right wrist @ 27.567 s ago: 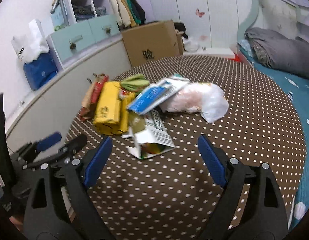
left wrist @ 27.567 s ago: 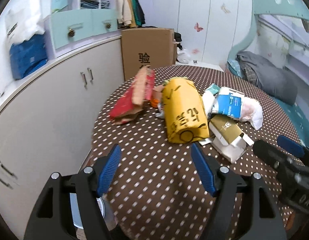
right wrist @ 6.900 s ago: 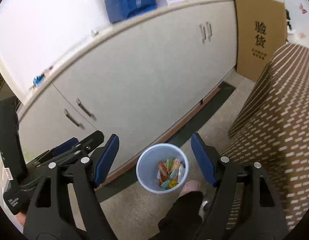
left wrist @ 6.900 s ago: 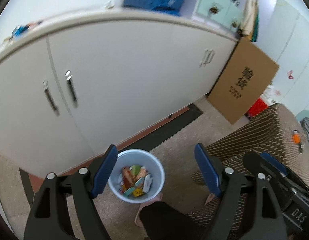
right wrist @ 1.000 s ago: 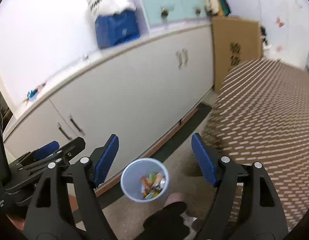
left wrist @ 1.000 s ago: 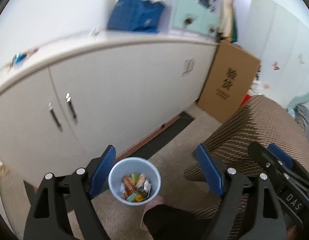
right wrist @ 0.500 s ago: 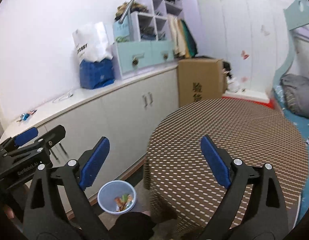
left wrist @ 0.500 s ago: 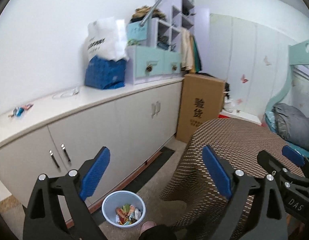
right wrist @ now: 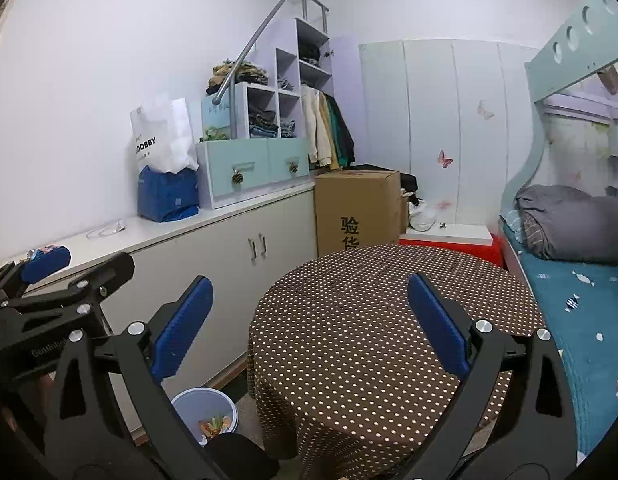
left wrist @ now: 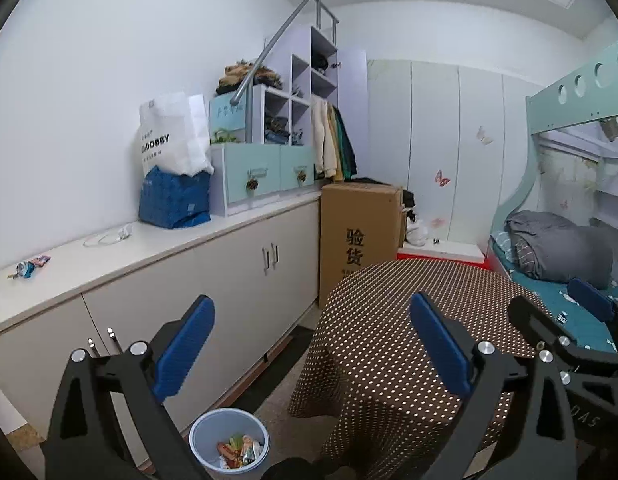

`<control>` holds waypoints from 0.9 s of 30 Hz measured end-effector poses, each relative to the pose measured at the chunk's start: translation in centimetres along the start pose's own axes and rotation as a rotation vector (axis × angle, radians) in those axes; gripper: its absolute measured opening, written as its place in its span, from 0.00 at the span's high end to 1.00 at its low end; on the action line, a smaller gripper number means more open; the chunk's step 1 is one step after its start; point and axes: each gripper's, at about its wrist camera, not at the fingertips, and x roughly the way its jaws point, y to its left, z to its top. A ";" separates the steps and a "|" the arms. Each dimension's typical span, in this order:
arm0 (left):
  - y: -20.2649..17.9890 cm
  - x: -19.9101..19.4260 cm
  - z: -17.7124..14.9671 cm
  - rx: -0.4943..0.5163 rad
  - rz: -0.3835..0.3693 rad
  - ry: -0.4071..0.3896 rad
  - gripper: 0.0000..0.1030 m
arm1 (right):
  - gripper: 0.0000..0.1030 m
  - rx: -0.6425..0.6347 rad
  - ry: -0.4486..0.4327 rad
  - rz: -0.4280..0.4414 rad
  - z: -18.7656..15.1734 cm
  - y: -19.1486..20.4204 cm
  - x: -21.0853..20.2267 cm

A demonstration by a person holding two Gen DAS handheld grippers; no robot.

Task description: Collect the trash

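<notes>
Both the left gripper and right gripper are opening wide, empty; the table (seemingly cleared) should be scanned before finishing.

Both views are bright with even, soft indoor light and only weak shadows. The white wall is almost overexposed. Pictures are sharp, without motion blur. Straight lines bend strongly near dark round corners.
</notes>
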 end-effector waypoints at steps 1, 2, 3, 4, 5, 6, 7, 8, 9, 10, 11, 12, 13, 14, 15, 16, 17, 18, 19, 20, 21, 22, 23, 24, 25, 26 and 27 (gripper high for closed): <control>0.0 -0.3 0.0 0.005 0.002 -0.009 0.06 | 0.07 0.004 -0.003 -0.001 -0.1 -0.2 -0.2; -0.1 -0.5 0.0 0.011 0.005 -0.019 0.06 | 0.07 0.007 -0.008 -0.007 -0.1 -0.5 -0.5; -0.5 -0.8 0.0 0.019 0.007 -0.032 0.06 | 0.07 0.009 -0.012 -0.013 -0.2 -0.6 -0.8; -0.8 -1.1 0.0 0.025 0.007 -0.042 0.06 | 0.07 0.011 -0.018 -0.019 -0.2 -0.8 -1.1; -1.1 -1.5 -0.1 0.029 0.005 -0.048 0.06 | 0.07 0.012 -0.025 -0.026 -0.2 -1.0 -1.3; -1.4 -1.5 -0.1 0.032 0.001 -0.055 0.06 | 0.07 0.014 -0.028 -0.027 -0.2 -1.1 -1.5; -1.6 -1.7 -0.1 0.034 -0.001 -0.058 0.06 | 0.07 0.018 -0.033 -0.028 -0.3 -1.3 -1.7; -1.7 -1.8 -0.1 0.036 -0.002 -0.057 0.06 | 0.07 0.019 -0.036 -0.029 -0.3 -1.4 -1.8; -1.8 -1.9 -0.2 0.038 -0.006 -0.058 0.06 | 0.07 0.019 -0.040 -0.032 -0.3 -1.5 -2.0; -1.9 -1.9 -0.2 0.039 -0.006 -0.060 0.06 | 0.07 0.017 -0.043 -0.036 -0.3 -1.5 -2.1; -2.0 -2.0 -0.2 0.040 -0.004 -0.060 0.06 | 0.07 0.013 -0.047 -0.041 -0.3 -1.5 -2.2; -2.1 -2.0 -0.3 0.041 -0.007 -0.062 0.06 | 0.07 0.011 -0.050 -0.040 -0.3 -1.5 -2.3; -2.2 -2.0 -0.3 0.041 -0.009 -0.062 0.06 | 0.07 0.011 -0.050 -0.038 -0.4 -1.5 -2.5; -2.2 -2.1 -0.3 0.040 -0.009 -0.062 0.06 | 0.07 0.012 -0.050 -0.037 -0.5 -1.5 -2.6; -2.2 -2.1 -0.4 0.041 -0.009 -0.065 0.06 | 0.07 0.013 -0.050 -0.036 -0.5 -1.6 -2.6; -2.2 -2.0 -0.4 0.042 -0.009 -0.065 0.06 | 0.07 0.014 -0.050 -0.036 -0.6 -1.6 -2.6; -2.3 -2.1 -0.4 0.043 -0.009 -0.064 0.06 | 0.07 0.015 -0.050 -0.037 -0.7 -1.6 -2.7; -2.3 -2.0 -0.4 0.043 -0.010 -0.066 0.06 | 0.07 0.015 -0.048 -0.038 -0.7 -1.5 -2.7; -2.3 -2.1 -0.5 0.043 -0.010 -0.066 0.06 | 0.07 0.014 -0.048 -0.039 -0.7 -1.6 -2.7; -2.3 -2.1 -0.5 0.043 -0.011 -0.067 0.06 | 0.07 0.016 -0.047 -0.038 -0.7 -1.6 -2.7; -2.3 -2.1 -0.5 0.042 -0.011 -0.069 0.06 | 0.07 0.017 -0.047 -0.037 -0.6 -1.7 -2.7; -2.4 -2.1 -0.5 0.042 -0.009 -0.069 0.06 | 0.07 0.017 -0.046 -0.037 -0.6 -1.7 -2.7; -2.4 -2.1 -0.6 0.042 -0.009 -0.070 0.06 | 0.07 0.015 -0.047 -0.037 -0.5 -1.7 -2.7; -2.4 -2.2 -0.6 0.041 -0.008 -0.071 0.06 | 0.07 0.015 -0.047 -0.037 -0.6 -1.7 -2.7; -2.4 -2.3 -0.7 0.041 -0.008 -0.072 0.06 | 0.07 0.016 -0.046 -0.038 -0.6 -1.6 -2.7; -2.5 -2.3 -0.7 0.040 -0.007 -0.073 0.06 | 0.07 0.017 -0.046 -0.038 -0.6 -1.5 -2.7; -2.5 -2.3 -0.8 0.040 -0.006 -0.073 0.06 | 0.07 0.016 -0.046 -0.038 -0.6 -1.5 -2.6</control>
